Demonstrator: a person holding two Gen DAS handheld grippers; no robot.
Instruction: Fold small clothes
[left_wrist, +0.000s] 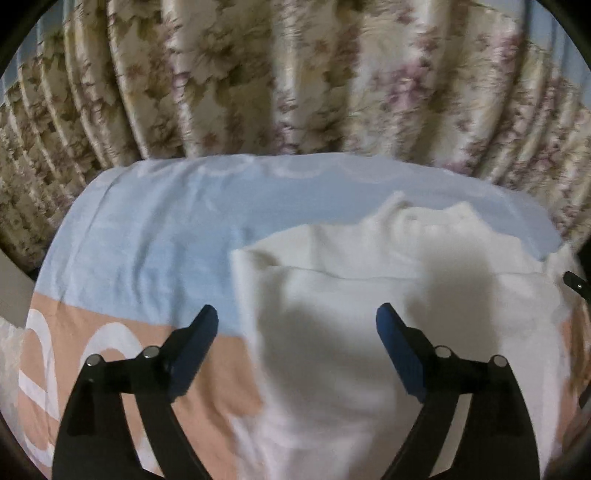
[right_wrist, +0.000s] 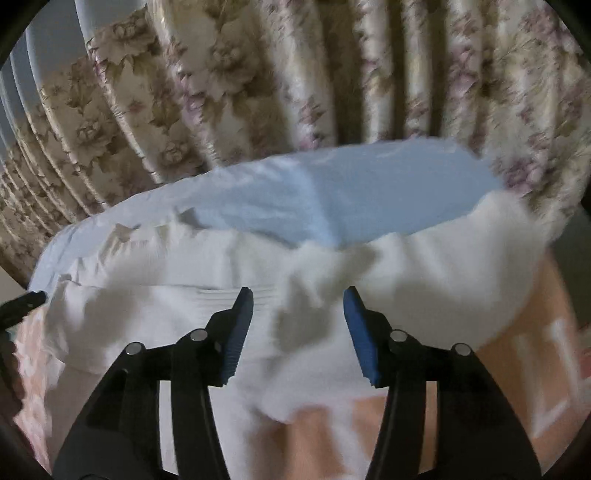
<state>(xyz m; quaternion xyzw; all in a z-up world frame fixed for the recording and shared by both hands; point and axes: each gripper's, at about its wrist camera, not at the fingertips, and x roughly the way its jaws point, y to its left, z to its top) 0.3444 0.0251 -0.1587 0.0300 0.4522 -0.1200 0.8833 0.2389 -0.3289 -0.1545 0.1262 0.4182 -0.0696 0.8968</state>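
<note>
Crosswise, the white garment (left_wrist: 369, 332) lies between both spread grippers.

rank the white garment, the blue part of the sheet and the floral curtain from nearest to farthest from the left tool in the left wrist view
1. white garment: lies right under and ahead of the open left tool, spreading to its right.
2. blue part of the sheet: beyond the garment and to the left.
3. floral curtain: hangs behind the far edge of the sheet, across the whole background.

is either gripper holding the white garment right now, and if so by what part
Nothing is held. The left gripper and right gripper both hover open above the white garment, with no cloth between their fingers.
</note>
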